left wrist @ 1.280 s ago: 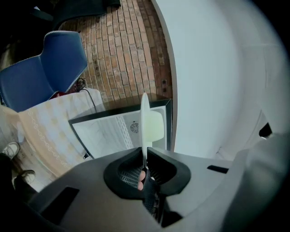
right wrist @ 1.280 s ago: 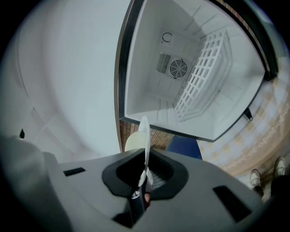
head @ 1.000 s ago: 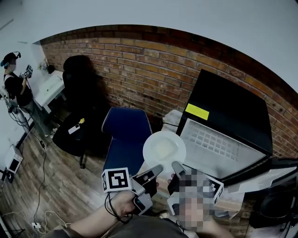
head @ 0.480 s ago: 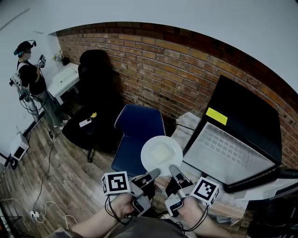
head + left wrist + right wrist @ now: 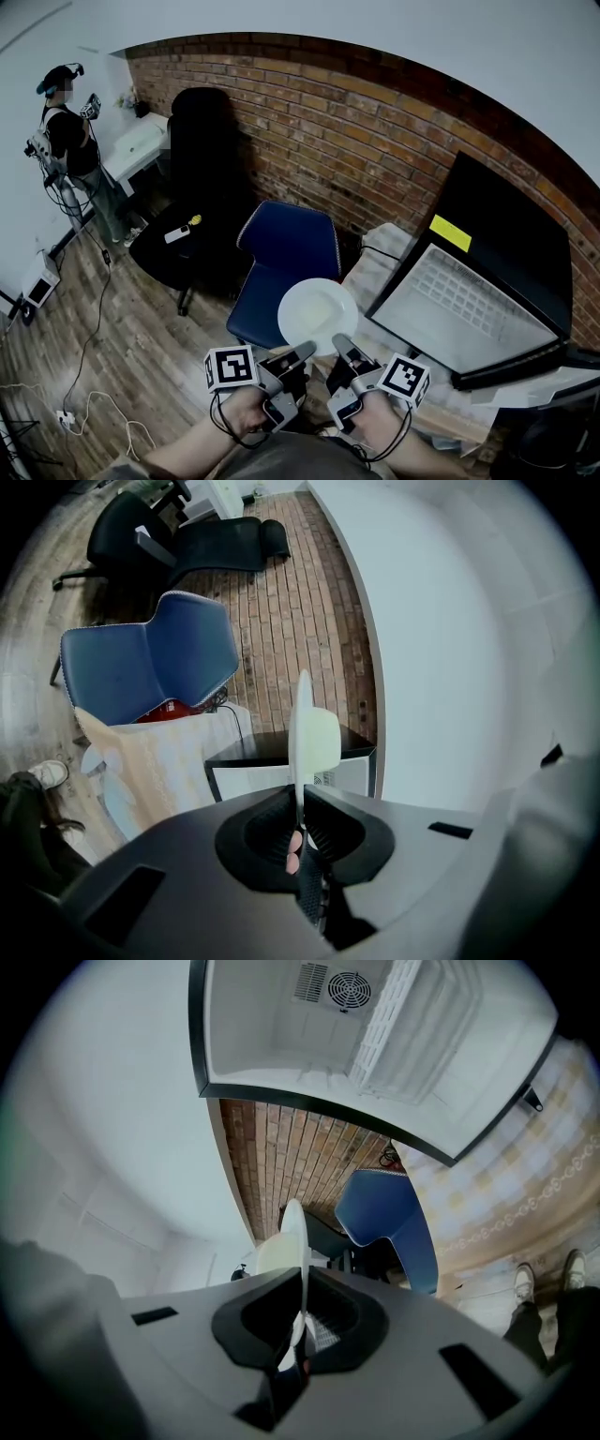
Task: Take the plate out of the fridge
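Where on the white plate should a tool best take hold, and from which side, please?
By its thin rim, on the near edge, coming from the person's side. The plate is flat and shallow, so only the rim fits between jaws; the left tool, jaws closing, and the right tool pinch it there.

The plate (image 5: 318, 315) is round, plain white and empty. It is out of the fridge (image 5: 511, 234) and held up in the air, roughly level. Its rim at 7 o'clock sits between the closing jaws of the left tool (image 5: 302, 352), its rim at 5 o'clock between those of the right tool (image 5: 339, 343). The fridge, black with a yellow label, stands open at the plate's 3 o'clock, its white inside showing.
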The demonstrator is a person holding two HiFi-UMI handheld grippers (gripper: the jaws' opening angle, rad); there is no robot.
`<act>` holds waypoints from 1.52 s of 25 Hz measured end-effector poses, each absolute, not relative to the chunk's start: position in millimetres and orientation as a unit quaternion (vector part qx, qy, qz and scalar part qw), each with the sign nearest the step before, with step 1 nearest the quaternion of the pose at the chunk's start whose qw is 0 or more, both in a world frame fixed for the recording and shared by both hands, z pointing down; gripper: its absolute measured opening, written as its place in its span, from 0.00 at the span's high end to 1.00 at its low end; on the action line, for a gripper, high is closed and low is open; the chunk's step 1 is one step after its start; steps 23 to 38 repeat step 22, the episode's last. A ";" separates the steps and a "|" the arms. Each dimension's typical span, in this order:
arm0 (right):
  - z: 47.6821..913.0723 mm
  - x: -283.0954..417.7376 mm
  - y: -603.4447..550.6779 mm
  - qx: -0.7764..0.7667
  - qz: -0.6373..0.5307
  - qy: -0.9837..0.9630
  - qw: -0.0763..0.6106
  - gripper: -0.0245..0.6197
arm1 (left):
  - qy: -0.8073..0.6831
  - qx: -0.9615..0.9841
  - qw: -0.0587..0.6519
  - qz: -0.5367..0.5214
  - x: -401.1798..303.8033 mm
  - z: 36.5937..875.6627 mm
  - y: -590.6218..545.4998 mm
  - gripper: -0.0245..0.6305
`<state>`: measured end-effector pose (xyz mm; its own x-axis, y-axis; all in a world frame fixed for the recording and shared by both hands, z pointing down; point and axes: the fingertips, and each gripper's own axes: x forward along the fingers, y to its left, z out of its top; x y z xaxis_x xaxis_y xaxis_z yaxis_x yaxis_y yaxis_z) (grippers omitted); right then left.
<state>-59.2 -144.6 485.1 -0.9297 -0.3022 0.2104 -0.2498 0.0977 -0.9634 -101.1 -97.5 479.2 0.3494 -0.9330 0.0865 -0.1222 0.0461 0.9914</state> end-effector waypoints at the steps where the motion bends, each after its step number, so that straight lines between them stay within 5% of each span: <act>1: 486.7 -60.0 -142.8 -0.184 -0.650 0.738 0.021 0.91 | -0.446 0.590 0.572 -0.356 -100.7 482.6 -96.1 0.91; 38: 486.7 -49.8 -152.5 -0.191 -0.644 0.741 0.012 0.91 | -0.443 0.593 0.575 -0.349 -93.3 480.7 -105.6 0.91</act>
